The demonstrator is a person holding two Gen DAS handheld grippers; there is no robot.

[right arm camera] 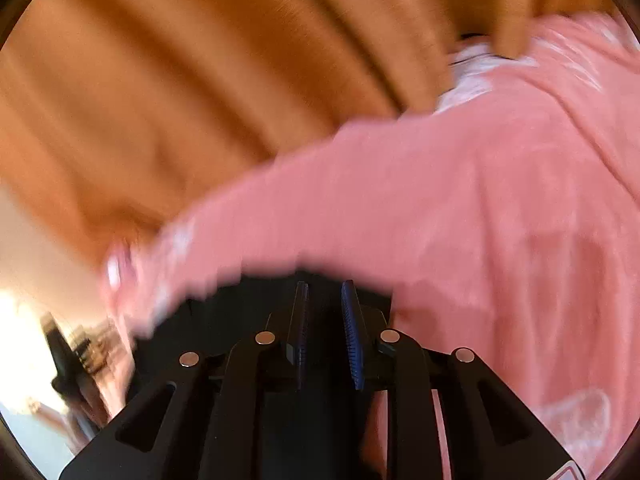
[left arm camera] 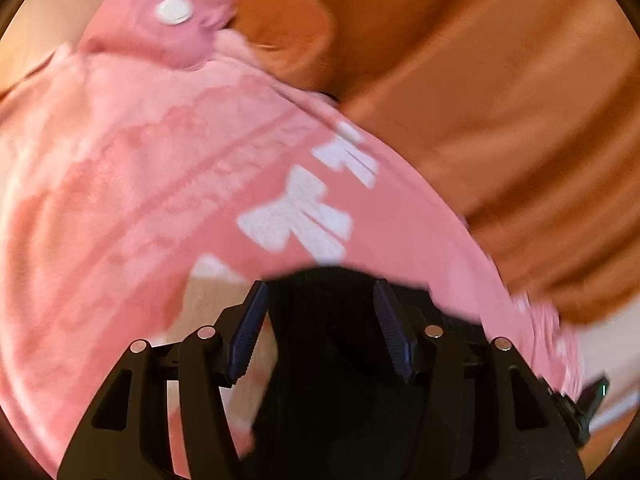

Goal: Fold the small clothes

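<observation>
A small pink garment (left arm camera: 168,168) with white bow prints and a white snap button (left arm camera: 173,11) fills the left wrist view, lying on an orange-brown cloth (left arm camera: 480,80). My left gripper (left arm camera: 320,292) is open, its blue pads wide apart just short of the garment's near edge, nothing between them. In the right wrist view the same pink garment (right arm camera: 460,200) spreads across the right and middle, blurred by motion. My right gripper (right arm camera: 326,292) has its pads a narrow gap apart at the garment's near edge; I see no cloth between them.
The orange-brown cloth (right arm camera: 180,80) lies in folds behind the garment. A dark object (right arm camera: 64,360) and a bright lit area show at the far left of the right wrist view.
</observation>
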